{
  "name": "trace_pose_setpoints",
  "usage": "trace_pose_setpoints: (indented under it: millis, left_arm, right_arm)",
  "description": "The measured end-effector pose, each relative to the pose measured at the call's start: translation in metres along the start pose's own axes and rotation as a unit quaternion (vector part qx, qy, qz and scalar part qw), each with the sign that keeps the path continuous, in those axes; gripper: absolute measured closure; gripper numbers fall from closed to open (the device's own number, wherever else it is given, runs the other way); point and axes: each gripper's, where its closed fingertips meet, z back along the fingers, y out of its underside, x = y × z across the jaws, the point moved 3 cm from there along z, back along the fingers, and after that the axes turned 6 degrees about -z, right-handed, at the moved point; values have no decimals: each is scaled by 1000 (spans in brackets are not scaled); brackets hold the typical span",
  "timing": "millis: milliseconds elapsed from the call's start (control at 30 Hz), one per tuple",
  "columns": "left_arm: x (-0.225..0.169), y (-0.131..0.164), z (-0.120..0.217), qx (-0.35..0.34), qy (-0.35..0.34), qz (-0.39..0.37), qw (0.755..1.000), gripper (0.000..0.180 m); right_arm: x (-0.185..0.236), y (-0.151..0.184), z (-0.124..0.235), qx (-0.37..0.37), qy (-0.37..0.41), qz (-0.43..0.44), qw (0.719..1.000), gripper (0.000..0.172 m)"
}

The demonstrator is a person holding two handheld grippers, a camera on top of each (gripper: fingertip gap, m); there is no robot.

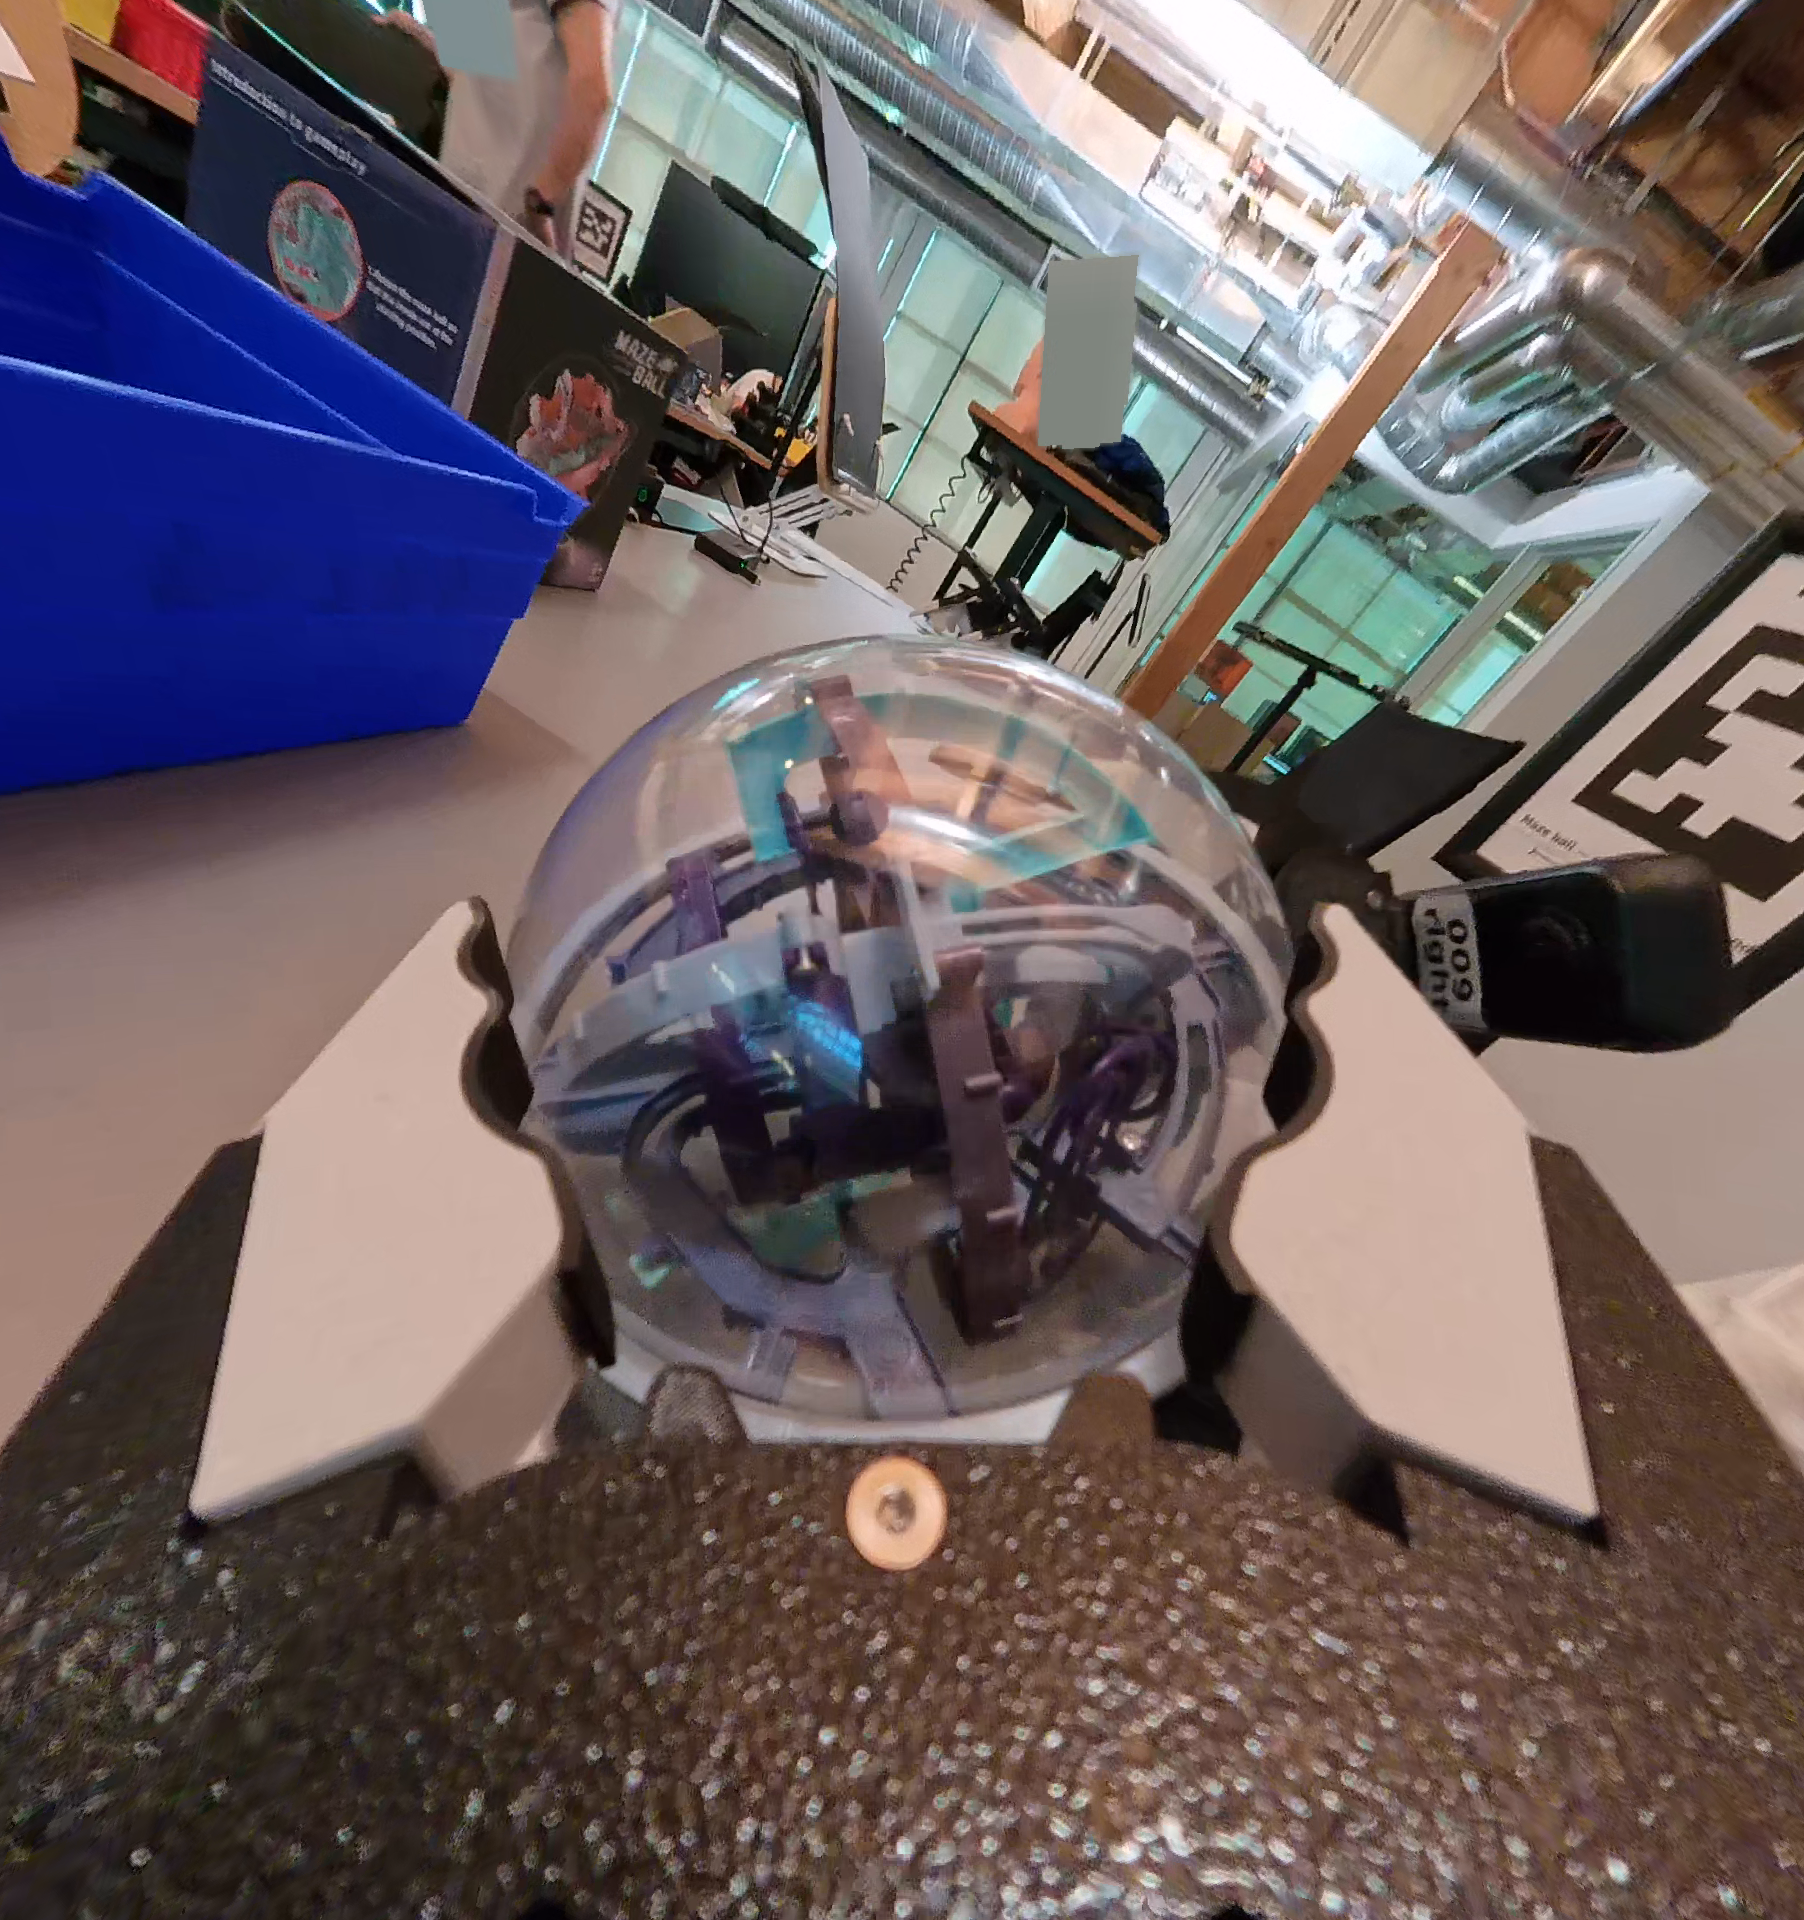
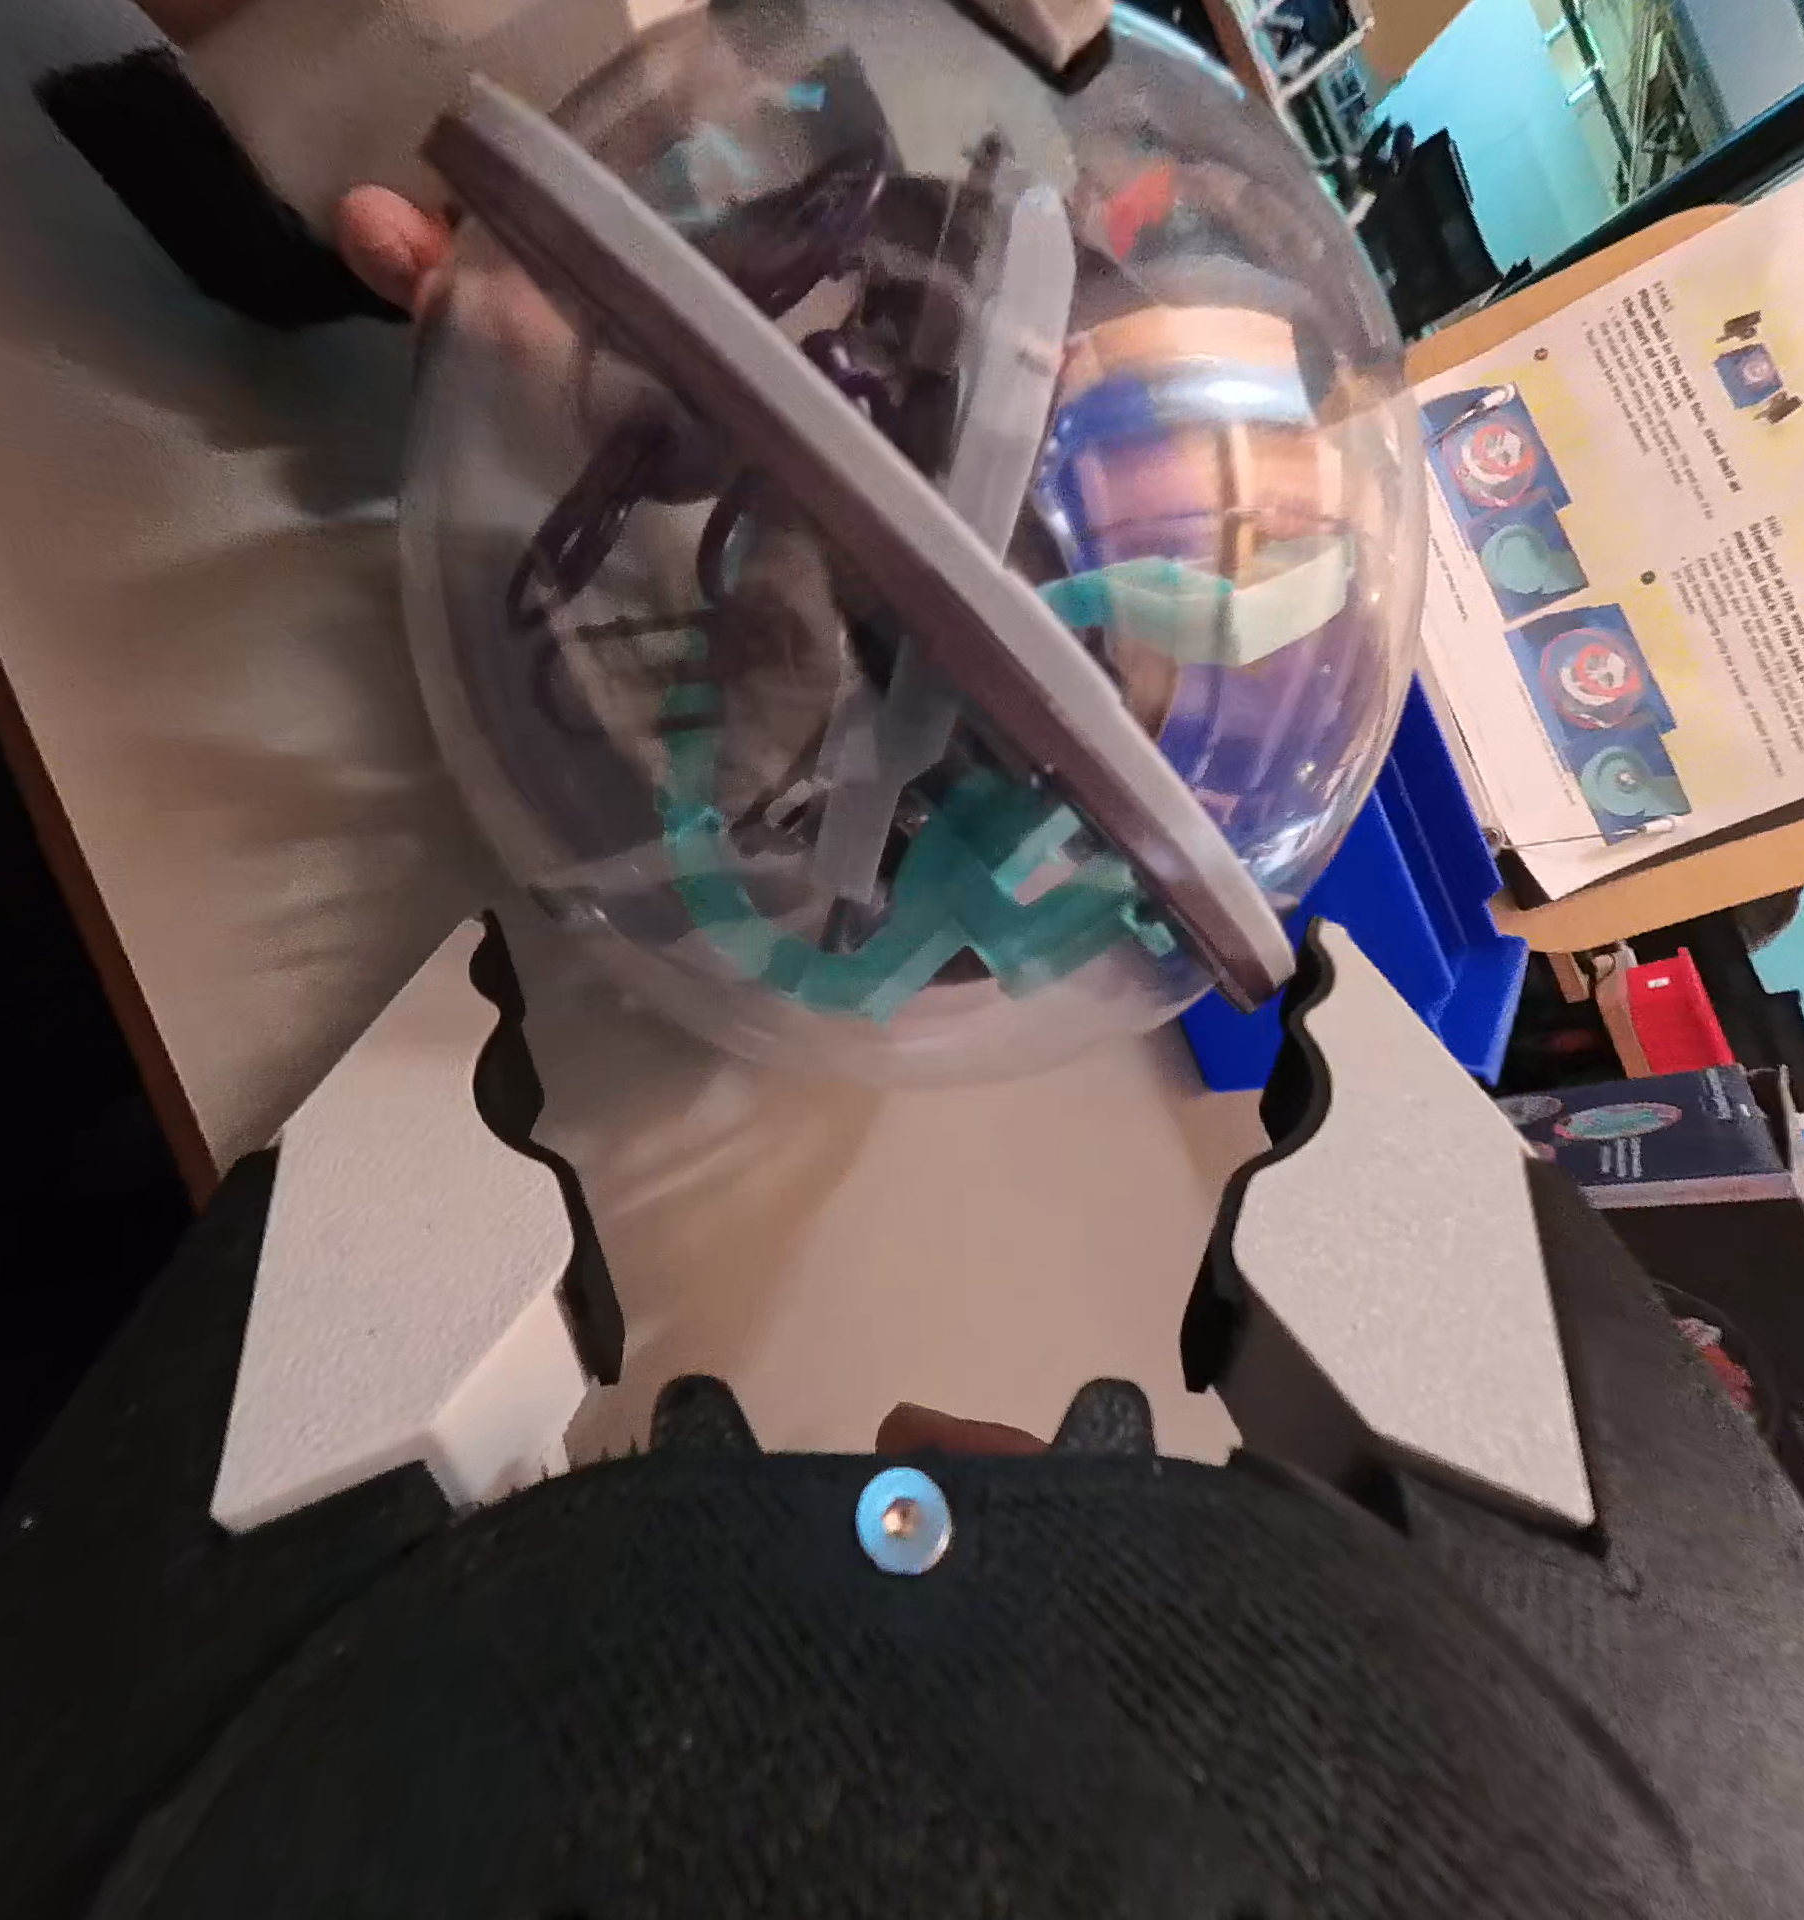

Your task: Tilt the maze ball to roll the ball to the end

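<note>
Above the worktop: left tool clamping maze ball for tilting; right tool standing wide, ball just ahead, ungripped.

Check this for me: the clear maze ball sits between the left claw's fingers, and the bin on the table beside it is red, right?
Not quite. The bin is blue, not red, as the left wrist view shows. The rest holds: the clear maze ball sits between the left claw's fingers, on the grey table.
</note>
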Motion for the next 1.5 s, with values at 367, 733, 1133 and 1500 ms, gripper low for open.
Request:
trace_pose_setpoints:
  millis: [367,733,1133,1500]
  left_arm:
    - [0,-4,10,12,17,-28,999,46]
    - [-4,-8,26,21,60,-58,996,51]
    - [-13,-13,28,19,80,-79,993,62]
    - [-9,-24,24,-3,36,-34,999,67]
  right_arm:
    - [8,8,-7,22,-22,-9,999,30]
    - [25,2,1,34,-77,-3,996,36]
    - [25,-6,6,30,-76,9,997,41]
    - [25,4,2,59,-71,10,996,40]
